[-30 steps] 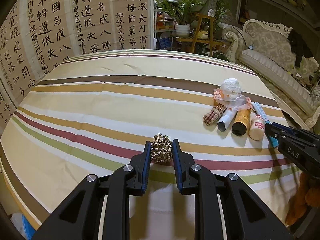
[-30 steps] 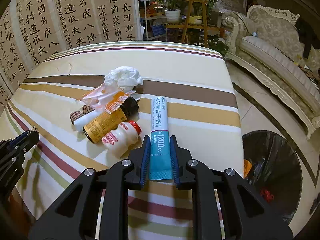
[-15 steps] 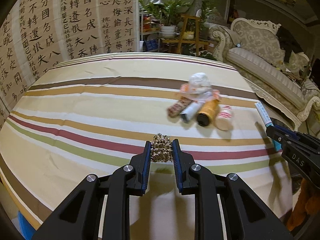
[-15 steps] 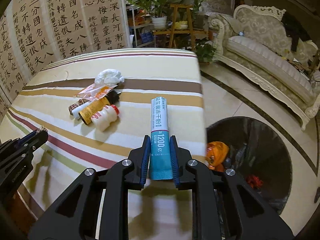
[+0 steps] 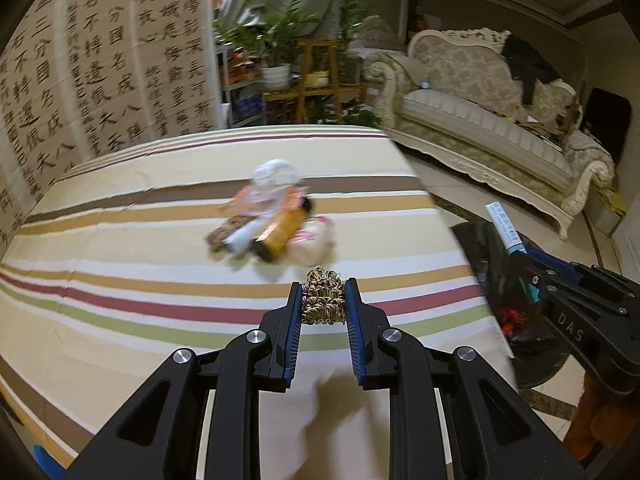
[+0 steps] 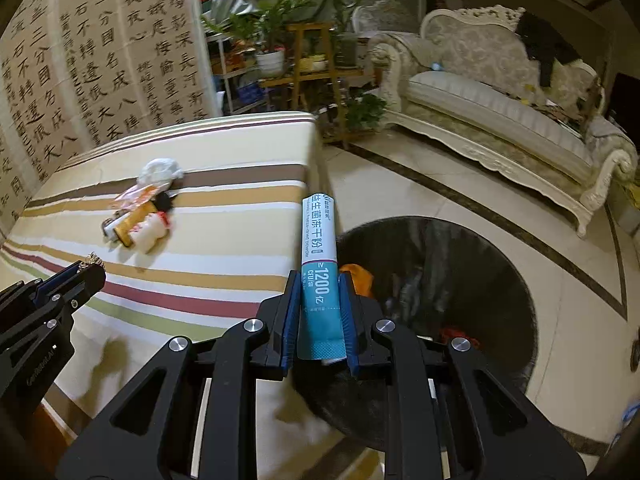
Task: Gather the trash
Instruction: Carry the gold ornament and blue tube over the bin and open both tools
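My left gripper is shut on a small golden metallic ball and hangs above the striped tablecloth near the table's right edge. My right gripper is shut on a teal-and-white packet printed with 1200, held at the rim of a round bin lined with a black bag. That bin and the right gripper with its packet also show at the right of the left wrist view. A heap of bottles, wrappers and a crumpled tissue lies on the table.
The left gripper enters the right wrist view at the lower left. Orange and red scraps lie inside the bin. A pale ornate sofa stands at the far right, plants on a wooden stand behind the table, and a calligraphy screen at the left.
Both grippers have swung to the right while keeping their grips. The heap of trash has slid left in both views, and the bin has come into view under the right gripper.
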### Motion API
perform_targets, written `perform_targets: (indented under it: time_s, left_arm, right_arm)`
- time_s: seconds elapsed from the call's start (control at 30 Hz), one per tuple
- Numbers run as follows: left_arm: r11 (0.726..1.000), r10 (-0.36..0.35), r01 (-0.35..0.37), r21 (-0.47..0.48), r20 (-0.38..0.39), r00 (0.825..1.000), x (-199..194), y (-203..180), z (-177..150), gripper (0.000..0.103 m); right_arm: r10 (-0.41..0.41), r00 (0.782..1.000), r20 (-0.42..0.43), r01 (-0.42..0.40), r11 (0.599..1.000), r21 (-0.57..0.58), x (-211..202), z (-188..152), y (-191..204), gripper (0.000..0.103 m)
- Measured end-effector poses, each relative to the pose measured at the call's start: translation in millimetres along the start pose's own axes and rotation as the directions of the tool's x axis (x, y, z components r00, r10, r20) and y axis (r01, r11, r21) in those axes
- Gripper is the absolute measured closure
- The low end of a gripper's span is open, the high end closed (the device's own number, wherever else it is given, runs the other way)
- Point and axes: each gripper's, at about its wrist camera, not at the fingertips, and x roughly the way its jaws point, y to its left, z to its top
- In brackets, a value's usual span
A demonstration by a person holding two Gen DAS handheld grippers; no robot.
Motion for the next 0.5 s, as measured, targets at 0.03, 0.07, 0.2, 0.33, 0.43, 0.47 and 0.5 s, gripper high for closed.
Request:
perform_targets:
  time_s: [0.03,0.07,0.2,0.33,0.43,0.47,0.5]
  left_arm:
    - [1.0,-0.006,0.006,0.009,0.003,1.0,-0.3,-5.5,0.7,0.081]
    - [1.0,-0.012,0.012,0.018,0.004,1.0,0.0,-10.7,1.3,0.081]
    - [0.998,-0.034,0.033,0.062,0.008,0.999,3.5,-34.0,5.0,0.081]
    - [0.995,-0.044,0.043,0.091,0.008,0.999,8.0,-50.9,7.9,0.081]
    - [0.993,-0.052,0.051,0.105,0.007,0.999,10.5,-62.3,10.0,0.081]
    - [0.992,-0.053,0.052,0.111,0.009,0.999,11.4,-66.4,11.1,0.081]
    - [0.992,-0.055,0.053,0.118,0.012,0.998,12.2,-72.2,11.4,0.081]
  right_arm:
    - [-0.006,1.0,0.002,0.006,1.0,0.009,-1.0,-0.7,-5.2,0.084]
    - [-0.012,1.0,0.004,0.011,1.0,0.017,-2.5,-2.1,-10.8,0.084]
    - [-0.034,0.999,0.01,0.033,0.998,0.047,-5.1,-5.1,-28.4,0.084]
    - [-0.056,0.998,0.016,0.055,0.996,0.073,-6.9,-8.3,-44.1,0.084]
    - [-0.073,0.997,0.019,0.071,0.994,0.088,-7.1,-9.8,-54.5,0.084]
    - [-0.076,0.997,0.018,0.074,0.993,0.093,-6.8,-10.2,-57.6,0.084]
    - [-0.079,0.997,0.018,0.076,0.992,0.099,-6.4,-10.3,-60.4,0.084]
